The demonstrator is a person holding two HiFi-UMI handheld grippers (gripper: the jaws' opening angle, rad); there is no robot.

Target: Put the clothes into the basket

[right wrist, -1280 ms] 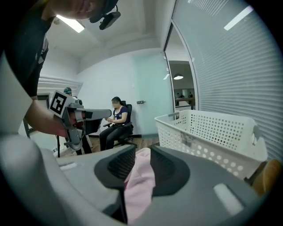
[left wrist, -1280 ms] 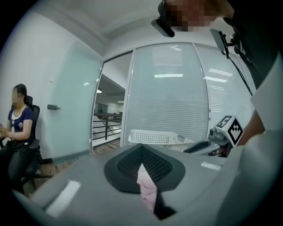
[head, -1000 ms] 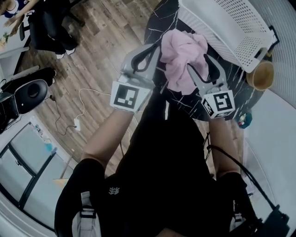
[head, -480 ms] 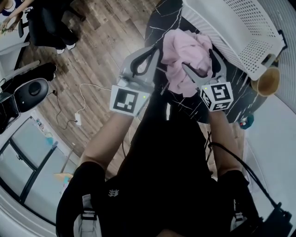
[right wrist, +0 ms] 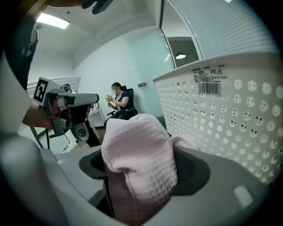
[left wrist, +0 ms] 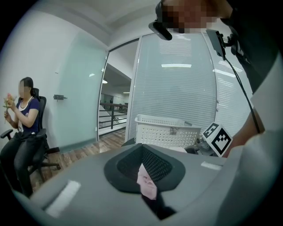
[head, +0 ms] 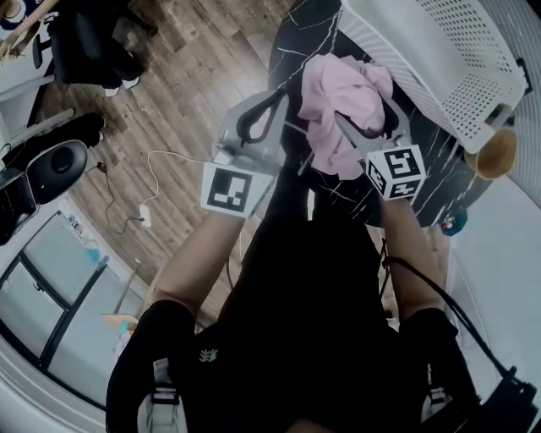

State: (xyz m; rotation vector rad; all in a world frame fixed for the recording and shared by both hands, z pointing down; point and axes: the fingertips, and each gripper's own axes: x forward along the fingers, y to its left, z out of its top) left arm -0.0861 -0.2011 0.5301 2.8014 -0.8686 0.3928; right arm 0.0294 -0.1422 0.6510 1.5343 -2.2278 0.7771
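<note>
An office is showing here: frosted glass partitions (left wrist: 79, 88) and slatted blinds (left wrist: 177, 88) are lining the room, and a person (left wrist: 24, 114) is sitting in a wheeled office chair (left wrist: 42, 110) on wood-look flooring (head: 177, 84).

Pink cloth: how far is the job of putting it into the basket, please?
Done: nothing yet; the pink cloth is outside the white basket, over the dark table. In hand: the left hand-held gripper pinches a bit; the right hand-held gripper is closing its jaws around a bunch. Left: carry it over the rim and release.
</note>
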